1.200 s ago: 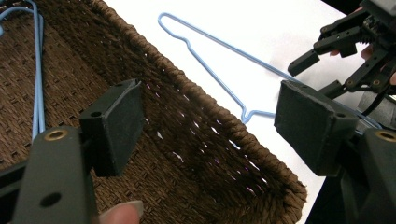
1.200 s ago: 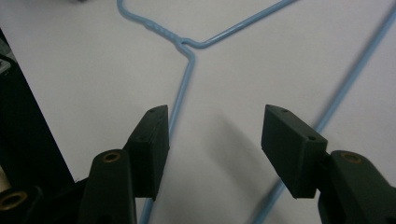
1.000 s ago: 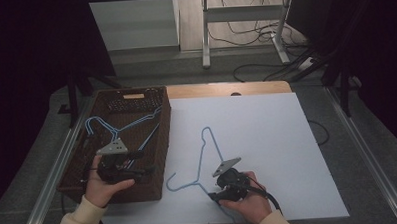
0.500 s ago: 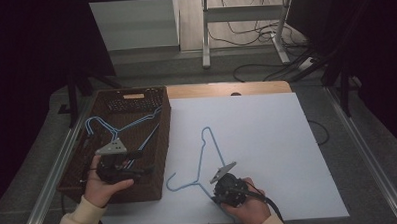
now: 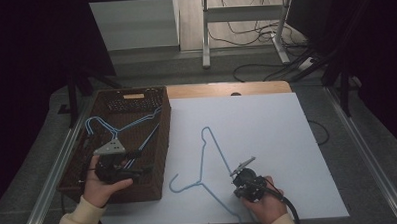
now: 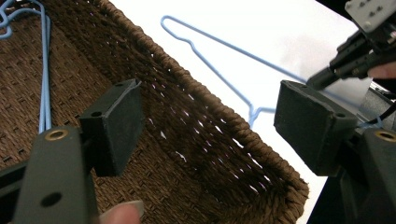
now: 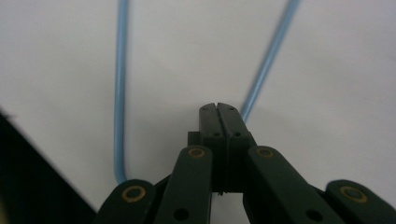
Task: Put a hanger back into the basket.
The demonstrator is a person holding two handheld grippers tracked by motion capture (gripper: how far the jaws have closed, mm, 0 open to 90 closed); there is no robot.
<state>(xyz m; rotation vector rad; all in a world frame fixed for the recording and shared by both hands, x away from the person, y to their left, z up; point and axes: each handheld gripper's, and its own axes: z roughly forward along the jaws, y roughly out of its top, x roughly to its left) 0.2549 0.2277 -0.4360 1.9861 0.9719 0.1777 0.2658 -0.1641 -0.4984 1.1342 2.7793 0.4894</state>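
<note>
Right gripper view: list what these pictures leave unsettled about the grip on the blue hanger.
- Right gripper: jaws pressed shut; whether the blue wire hanger is pinched between them is hidden by the pads.
- High view: the hanger's near corner is covered by the right hand.
- Hangers in the wicker basket: count unclear, wires overlap.

We see the person's left hand [image 5: 105, 183] come in from the bottom left of the high view, palm up, cradling the left gripper [image 6: 205, 121]; in the left gripper view its two black jaws stand wide apart. A cream sleeve [image 5: 77, 221] covers that forearm. The right hand [image 5: 262, 202] sits low at the near edge, wrapped around the right gripper [image 7: 218, 112], whose jaws are pressed tightly together, pads meeting flush.
</note>
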